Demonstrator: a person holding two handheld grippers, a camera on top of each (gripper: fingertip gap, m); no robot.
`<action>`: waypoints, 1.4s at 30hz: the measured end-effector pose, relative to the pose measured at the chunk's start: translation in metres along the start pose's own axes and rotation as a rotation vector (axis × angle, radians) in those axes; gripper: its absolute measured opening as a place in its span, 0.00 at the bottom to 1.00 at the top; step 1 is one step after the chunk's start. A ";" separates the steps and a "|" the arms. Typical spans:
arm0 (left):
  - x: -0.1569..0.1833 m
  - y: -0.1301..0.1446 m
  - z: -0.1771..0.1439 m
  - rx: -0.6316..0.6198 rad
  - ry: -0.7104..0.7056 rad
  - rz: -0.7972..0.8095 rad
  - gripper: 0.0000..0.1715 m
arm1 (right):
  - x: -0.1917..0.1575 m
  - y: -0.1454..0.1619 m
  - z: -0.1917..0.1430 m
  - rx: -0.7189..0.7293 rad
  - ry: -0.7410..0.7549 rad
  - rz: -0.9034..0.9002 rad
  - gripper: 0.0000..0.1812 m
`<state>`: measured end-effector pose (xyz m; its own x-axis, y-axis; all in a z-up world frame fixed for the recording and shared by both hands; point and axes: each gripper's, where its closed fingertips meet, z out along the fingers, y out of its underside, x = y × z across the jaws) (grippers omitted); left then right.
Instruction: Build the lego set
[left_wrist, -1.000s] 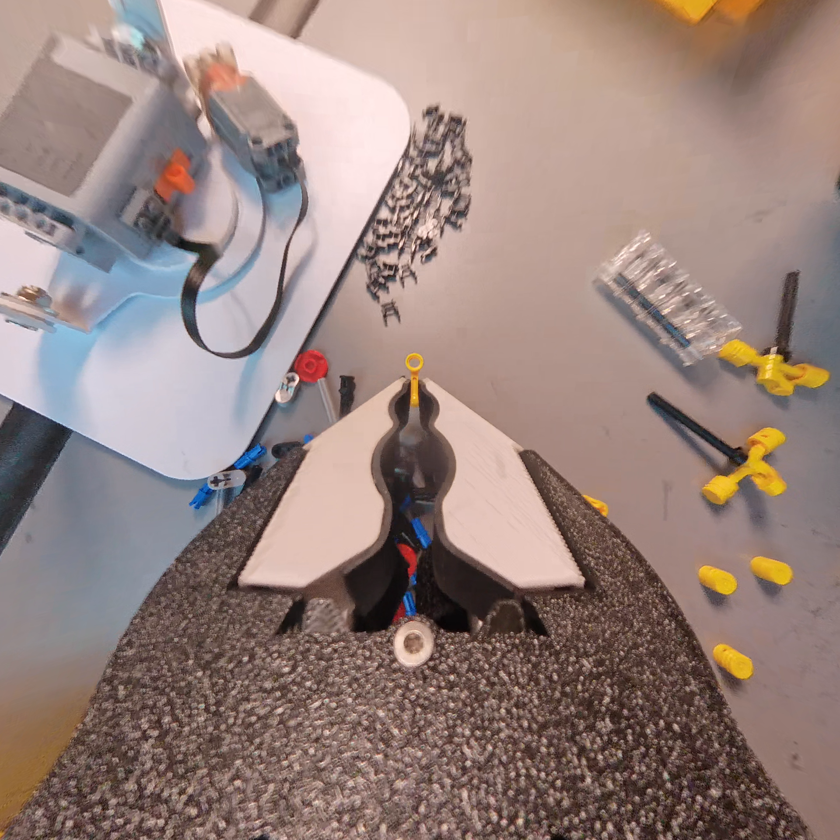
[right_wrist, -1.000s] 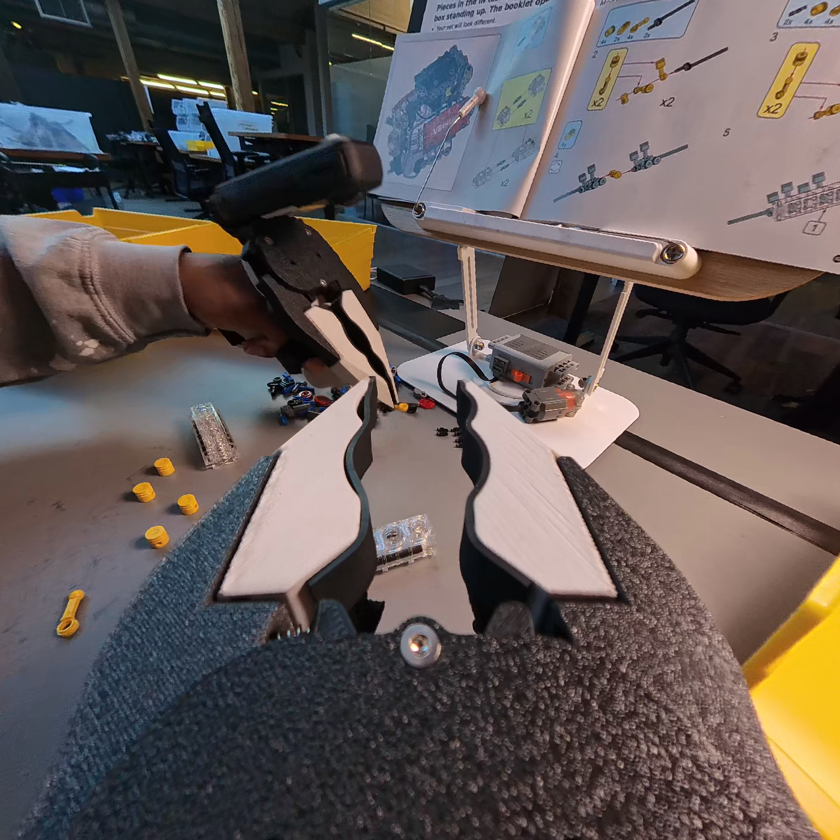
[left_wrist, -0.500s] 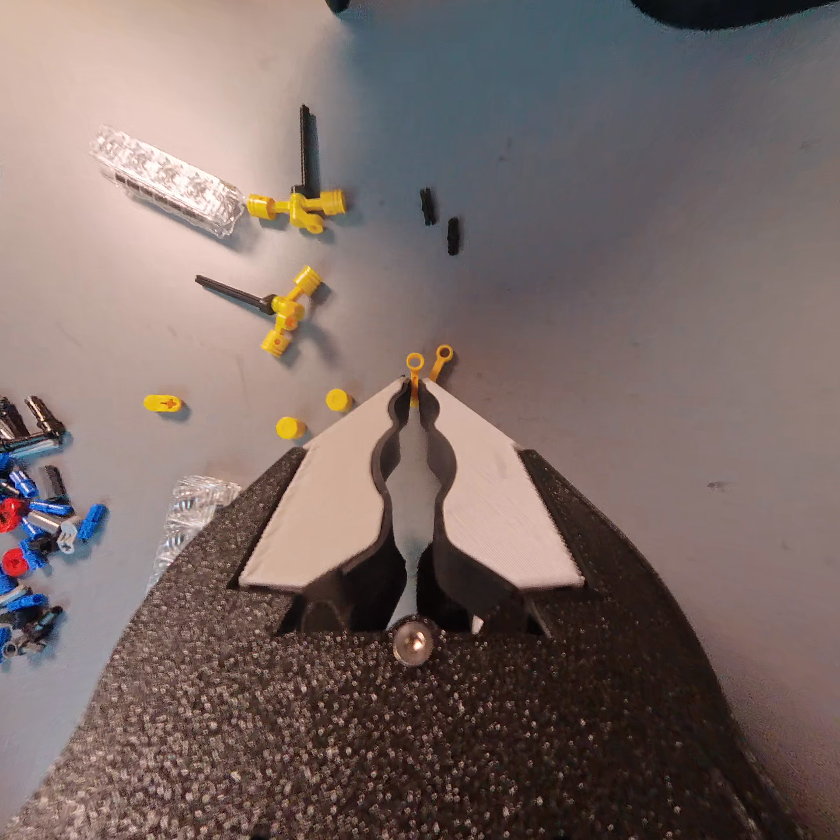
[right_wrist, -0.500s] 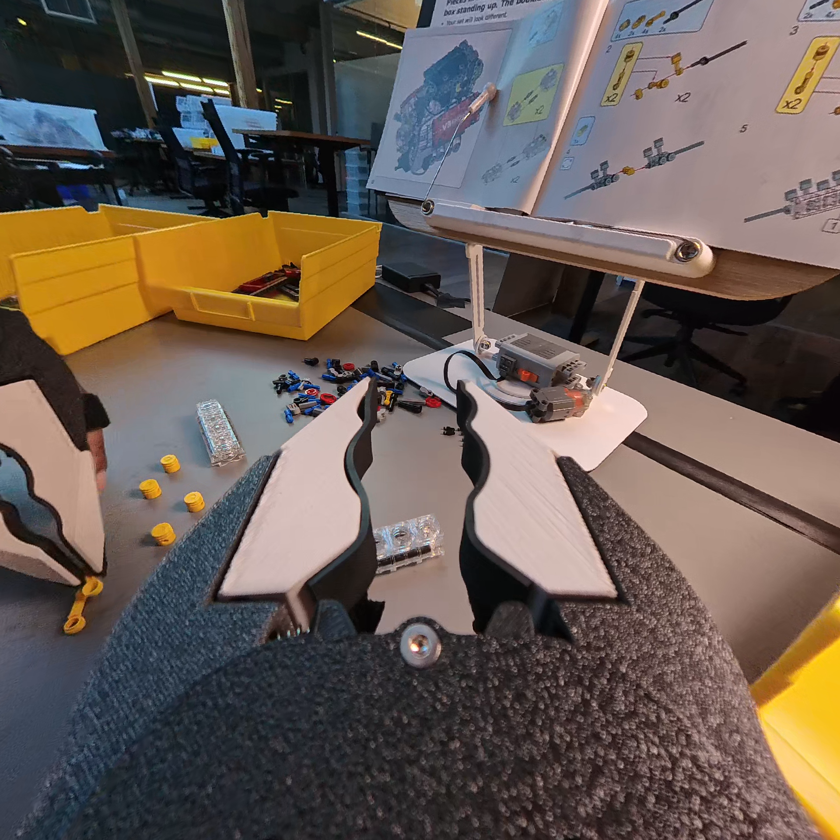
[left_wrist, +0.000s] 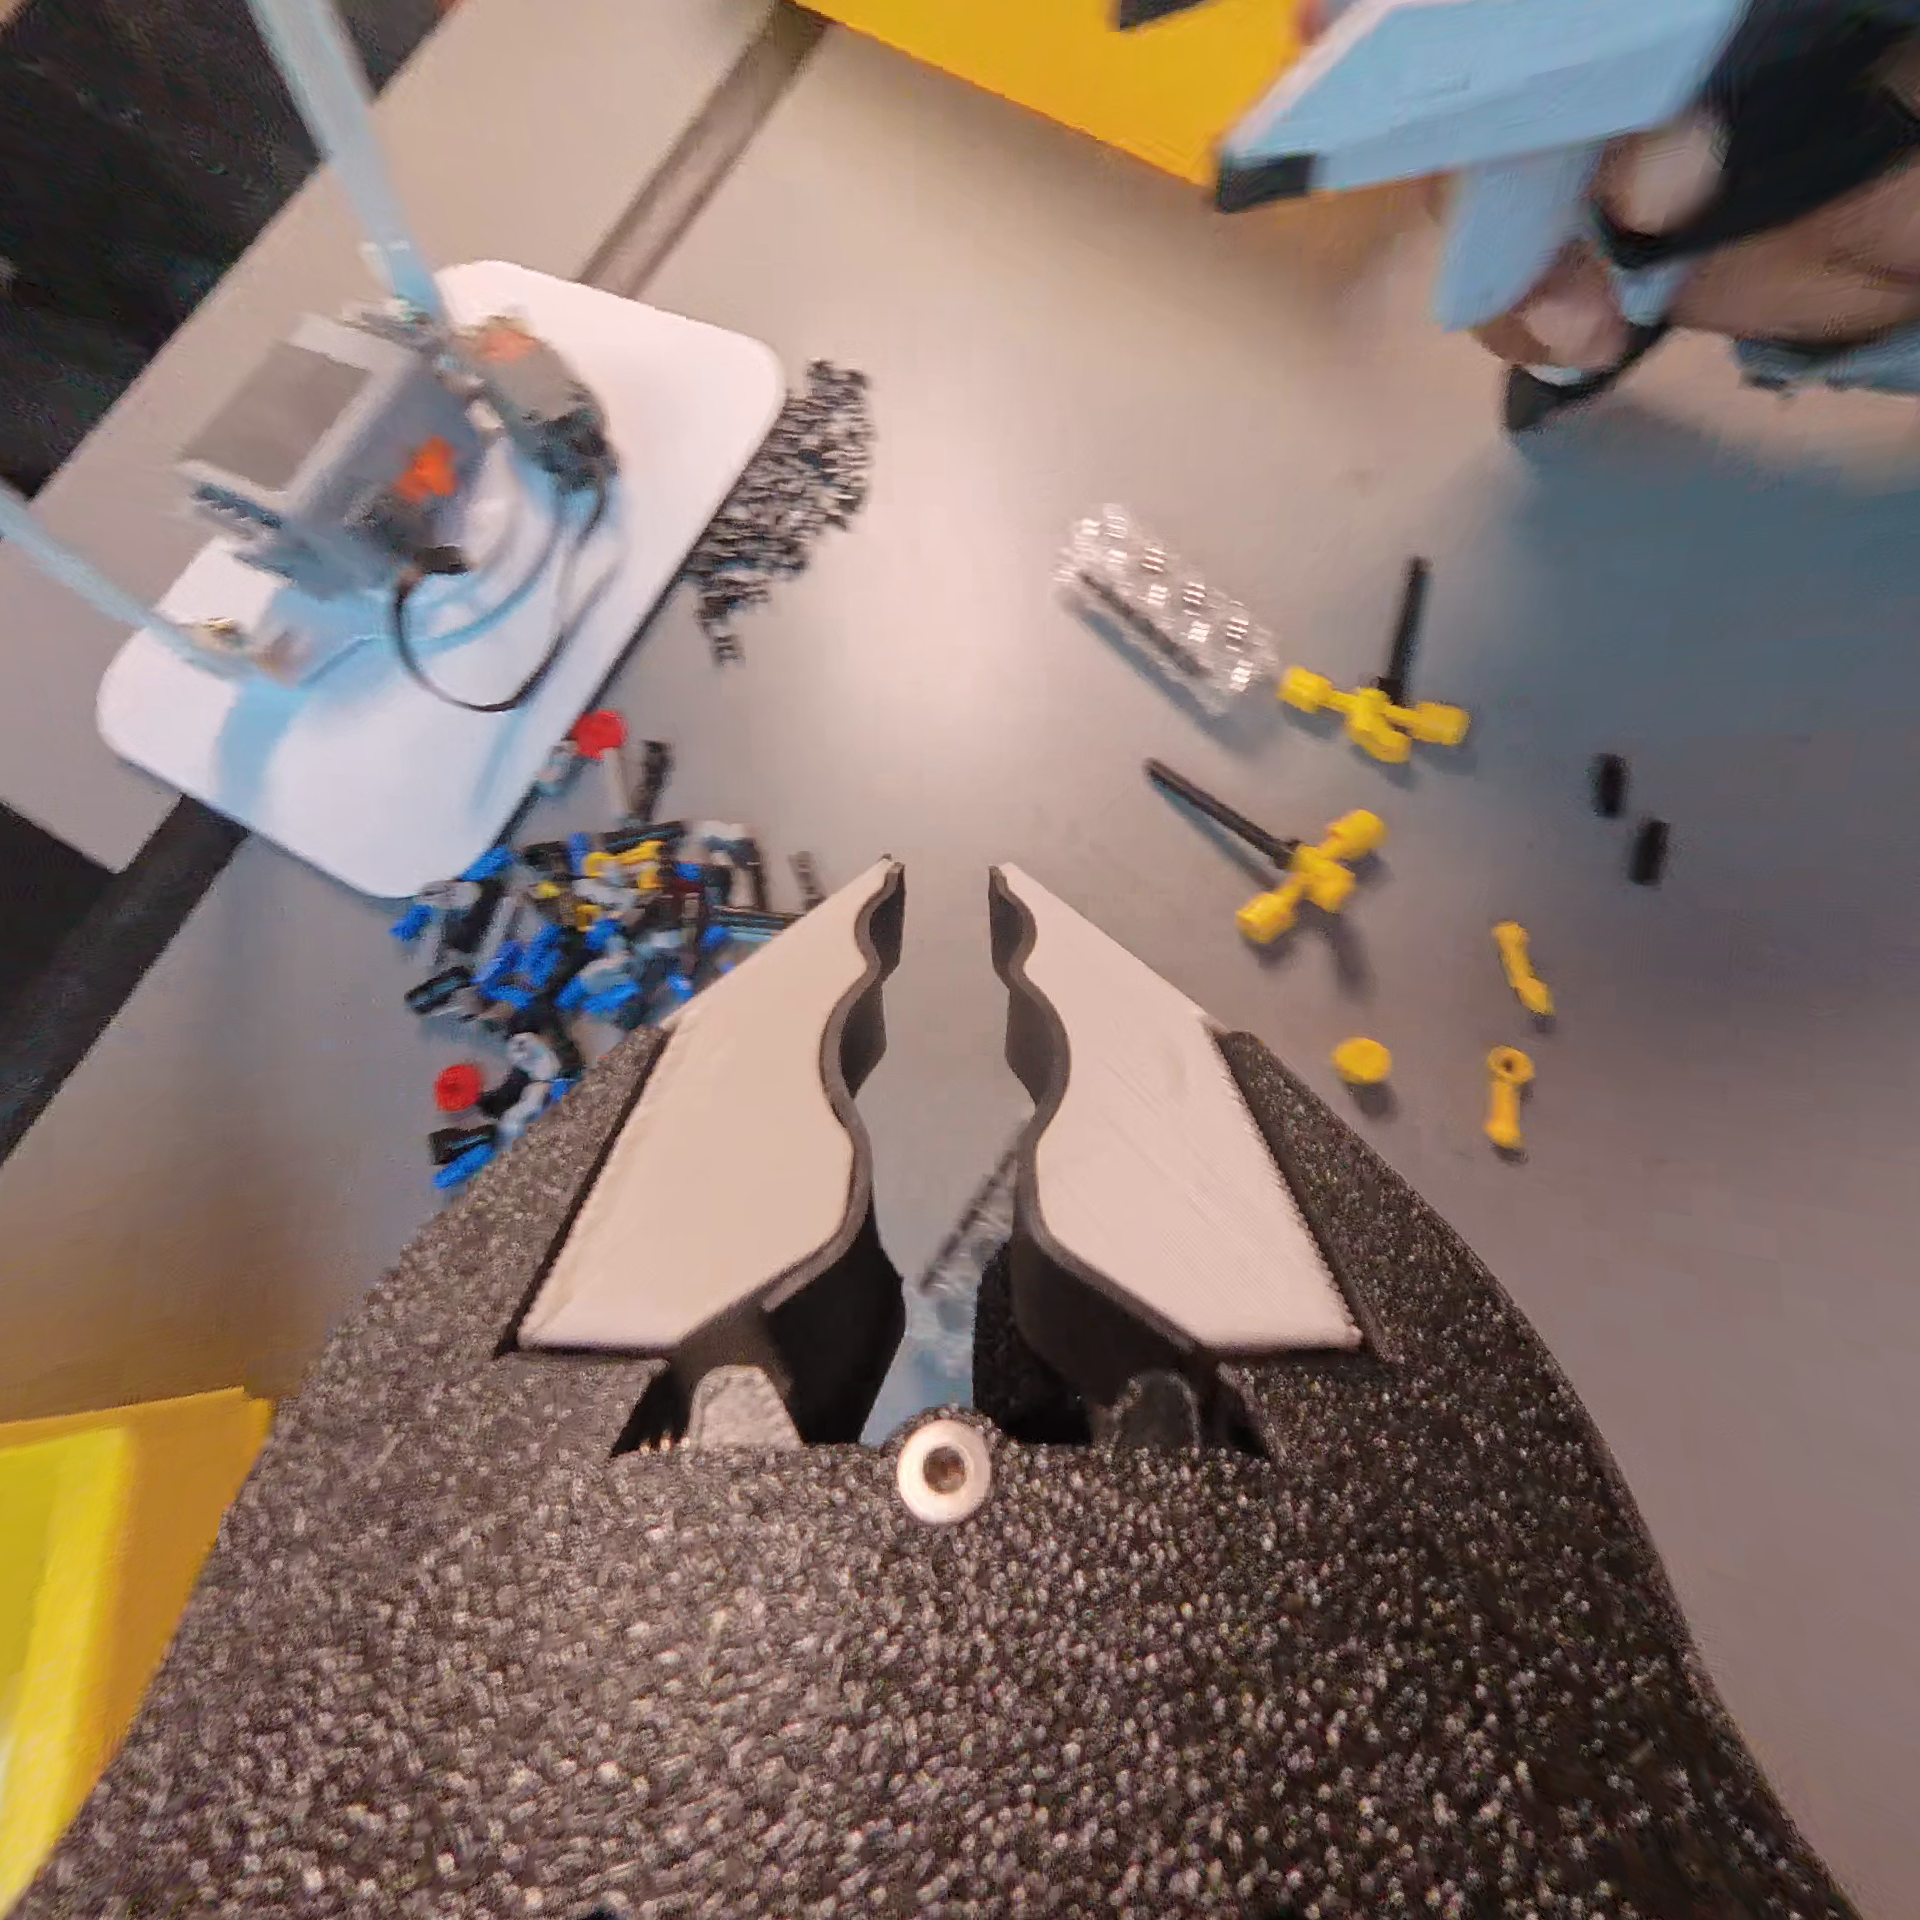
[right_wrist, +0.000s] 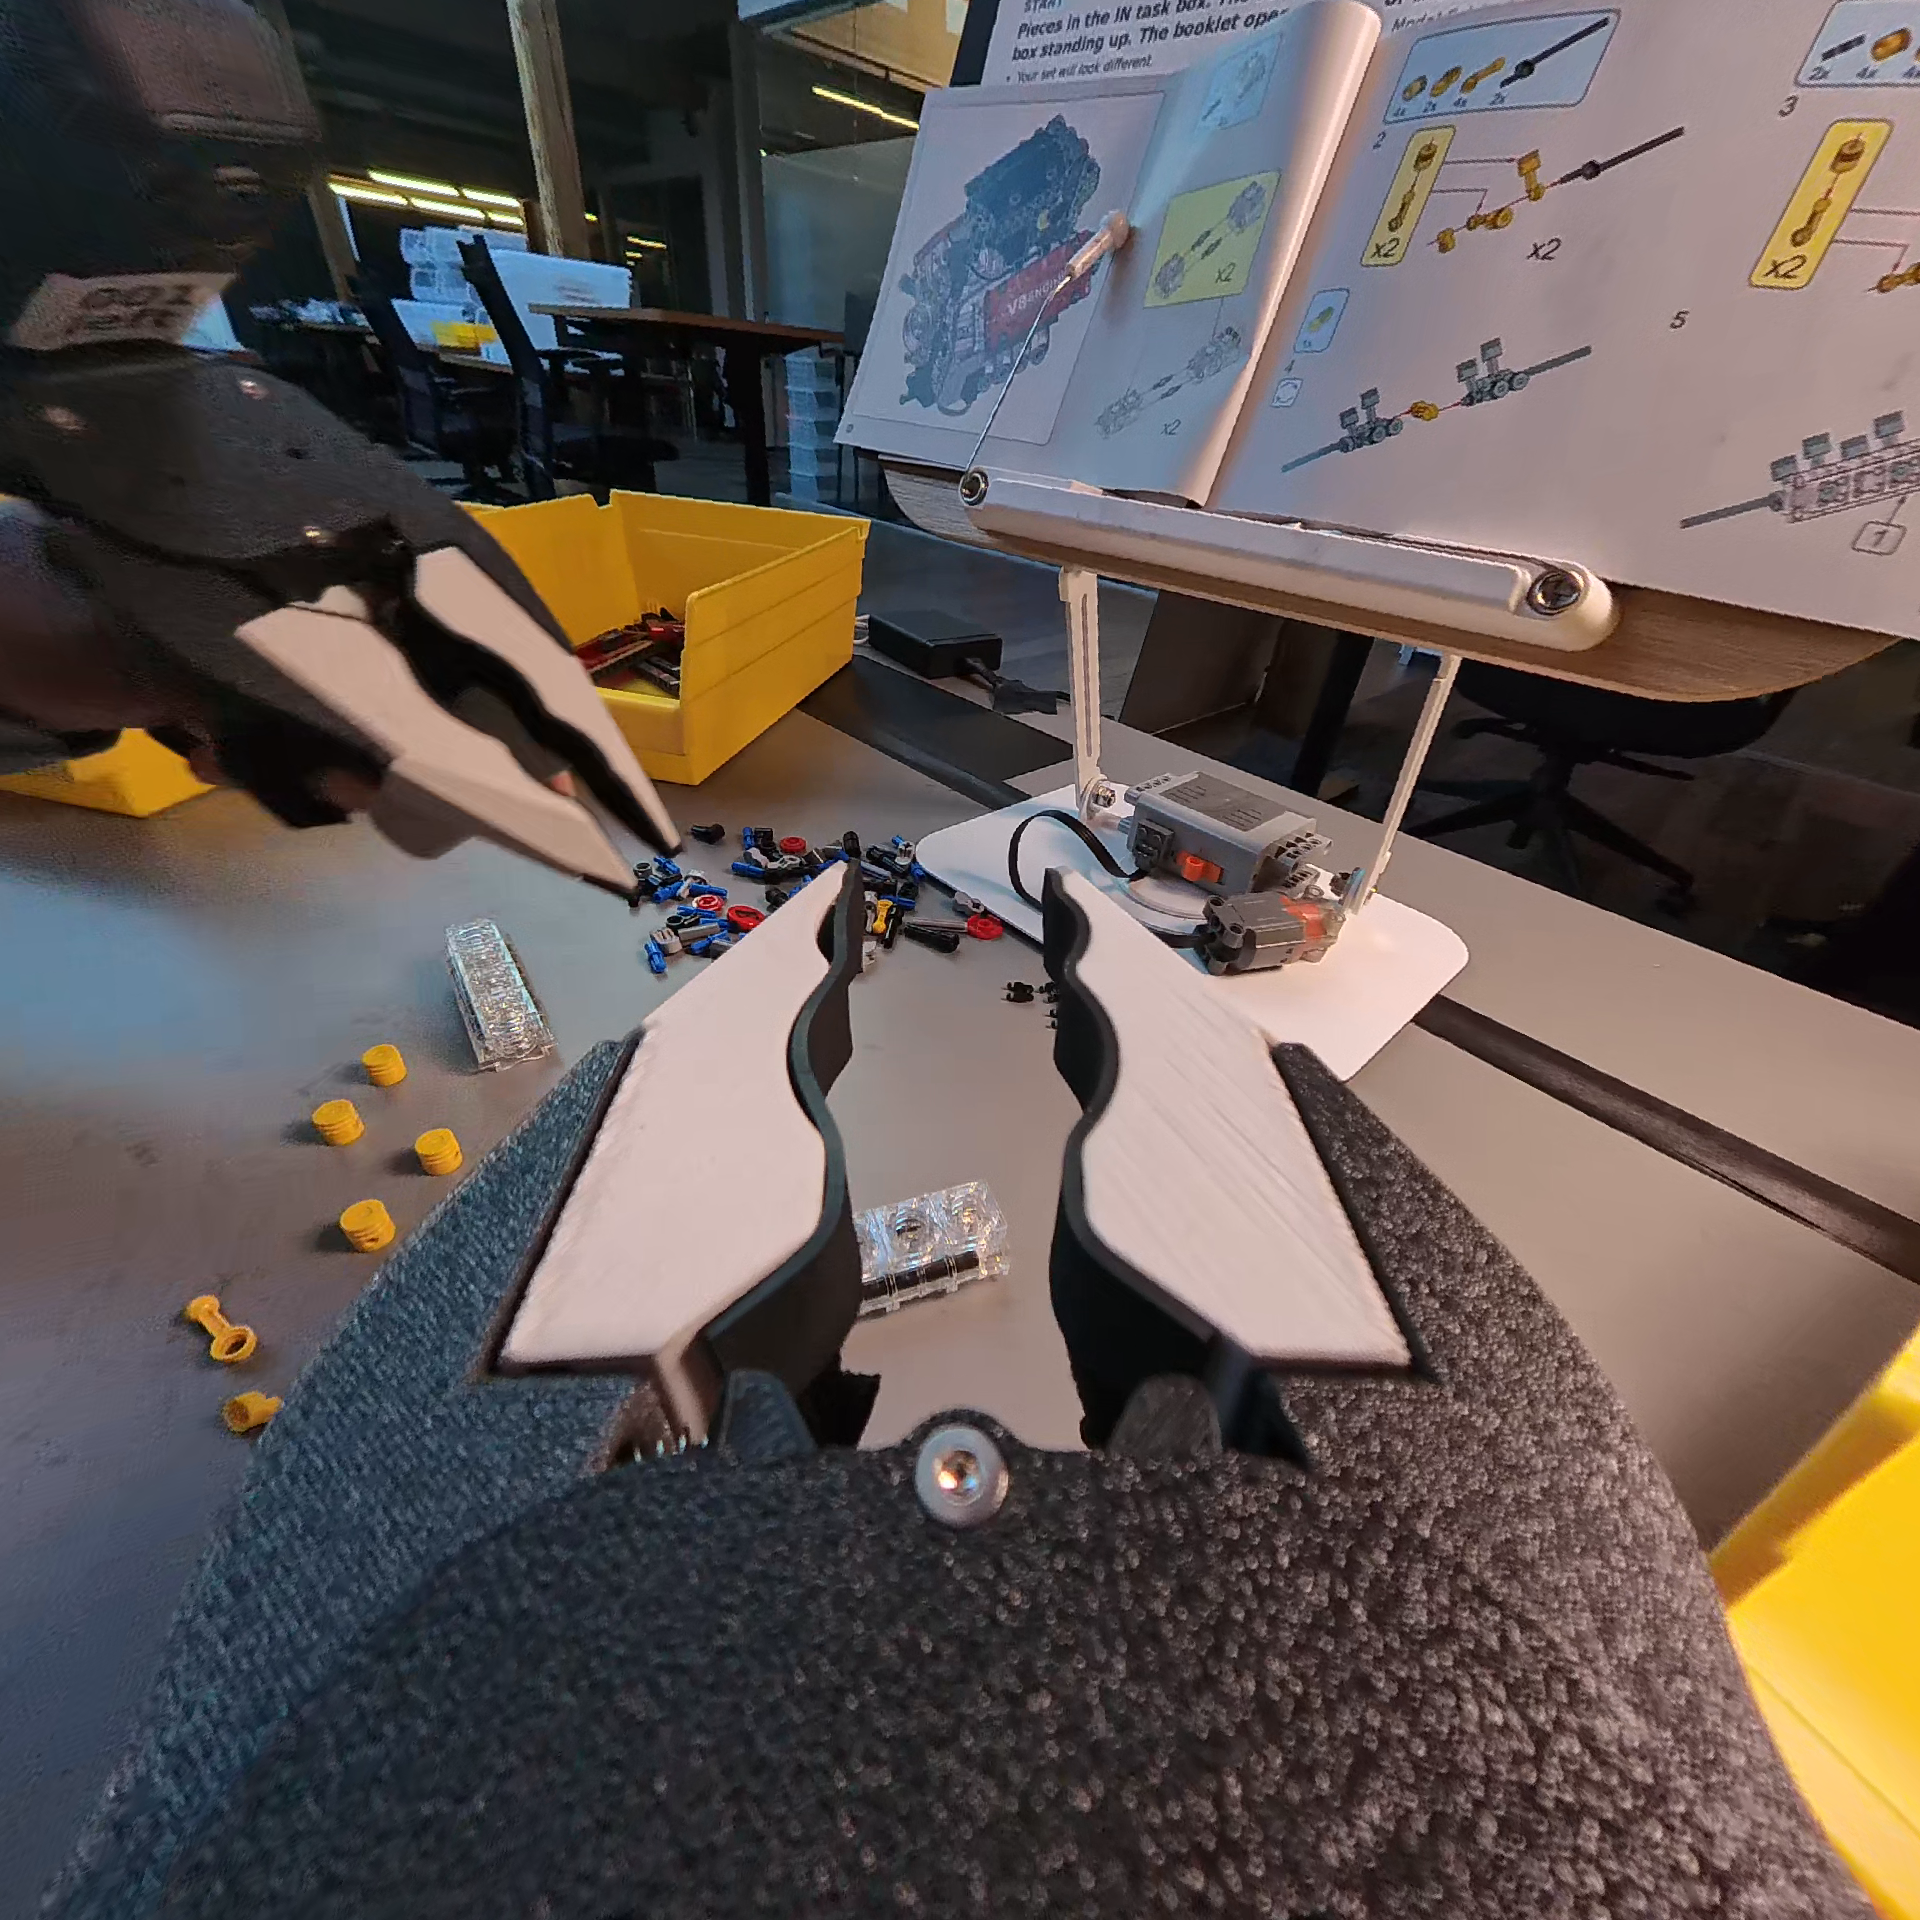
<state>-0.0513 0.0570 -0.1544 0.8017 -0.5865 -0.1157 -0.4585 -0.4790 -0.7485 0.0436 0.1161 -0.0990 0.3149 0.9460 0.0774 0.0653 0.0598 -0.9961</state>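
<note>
Right wrist view: yellow bin (right_wrist: 727, 613) holds red-black parts, perhaps beams; both jaws apart, empty

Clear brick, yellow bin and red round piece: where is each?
clear brick (right_wrist: 932, 1242), right wrist view, studded top face.
yellow bin (right_wrist: 769, 613), right wrist view, front wall.
red round piece (left_wrist: 598, 734), left wrist view, its middle.

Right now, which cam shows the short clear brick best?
Right wrist view: the short clear brick lies sharp on the table between the open right tongs, its studs visible. Left wrist view shows only a blurred clear sliver between the open left tongs.
</note>
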 end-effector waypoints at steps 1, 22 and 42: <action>-0.018 0.000 0.003 0.000 -0.029 -0.040 0.10 | 0.000 0.000 0.000 0.000 -0.001 -0.003 0.19; -0.103 0.042 0.062 -0.214 -0.063 -0.097 0.04 | -0.008 0.004 0.004 -0.020 -0.018 -0.037 0.19; -0.105 0.042 0.064 -0.236 -0.097 -0.073 0.02 | -0.010 0.005 0.004 -0.023 -0.021 -0.044 0.19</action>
<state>-0.1300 0.1398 -0.2153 0.8637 -0.4847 -0.1381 -0.4659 -0.6633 -0.5856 0.0369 0.1087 -0.1048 0.2909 0.9492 0.1200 0.1001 0.0945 -0.9905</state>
